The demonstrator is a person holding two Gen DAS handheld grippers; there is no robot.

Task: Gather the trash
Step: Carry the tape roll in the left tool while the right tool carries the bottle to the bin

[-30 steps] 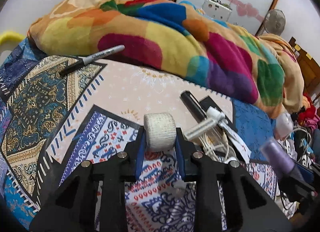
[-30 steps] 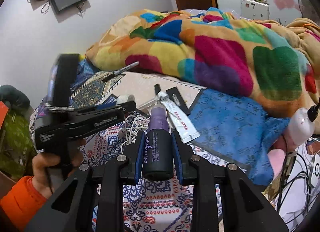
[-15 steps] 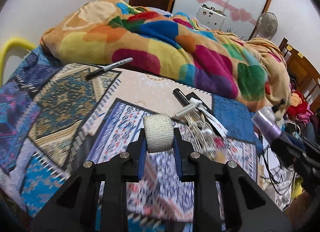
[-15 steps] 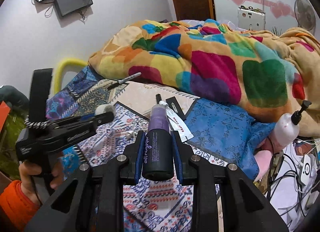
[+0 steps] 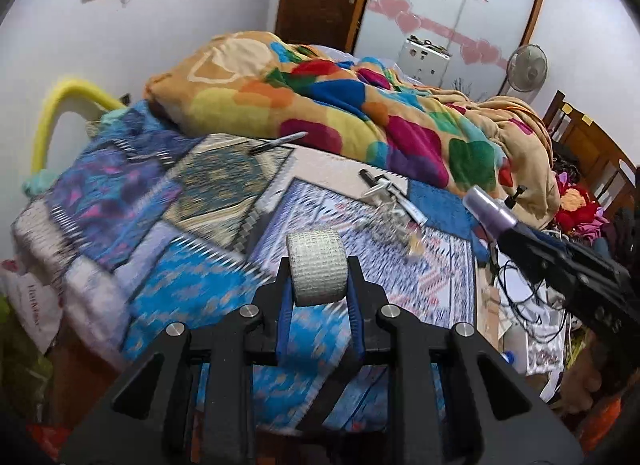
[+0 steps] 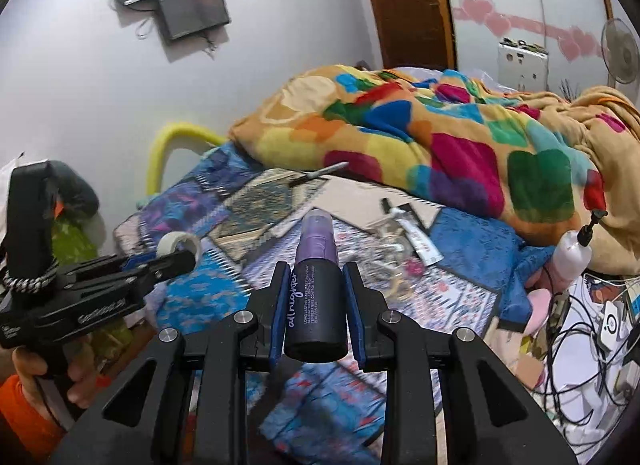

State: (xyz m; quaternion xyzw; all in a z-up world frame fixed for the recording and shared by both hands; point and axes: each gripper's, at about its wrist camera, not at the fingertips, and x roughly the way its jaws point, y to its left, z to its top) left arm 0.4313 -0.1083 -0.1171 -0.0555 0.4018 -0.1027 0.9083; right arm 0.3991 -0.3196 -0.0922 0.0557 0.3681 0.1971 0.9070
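Observation:
My left gripper (image 5: 317, 285) is shut on a white gauze roll (image 5: 317, 267), held in the air off the bed's near edge. It shows in the right wrist view (image 6: 172, 257) at left, with the roll (image 6: 179, 245) at its tip. My right gripper (image 6: 316, 285) is shut on a purple and black spray bottle (image 6: 316, 285); the bottle also shows in the left wrist view (image 5: 490, 211) at right. On the patterned bedspread (image 5: 208, 193) lie a grey marker (image 5: 280, 141), a black pen (image 5: 368, 176), a white tube (image 6: 418, 239) and a tangle of white cable (image 5: 394, 225).
A bright patchwork blanket (image 5: 340, 105) is heaped across the back of the bed. A white pump bottle (image 6: 574, 253) stands at the bed's right side. Cables and chargers (image 6: 592, 329) litter the floor at right. A yellow curved tube (image 5: 60, 105) stands at left by the wall.
Both grippers have pulled back and up from the bed with their objects still held; the bedspread and the items on it look smaller and farther.

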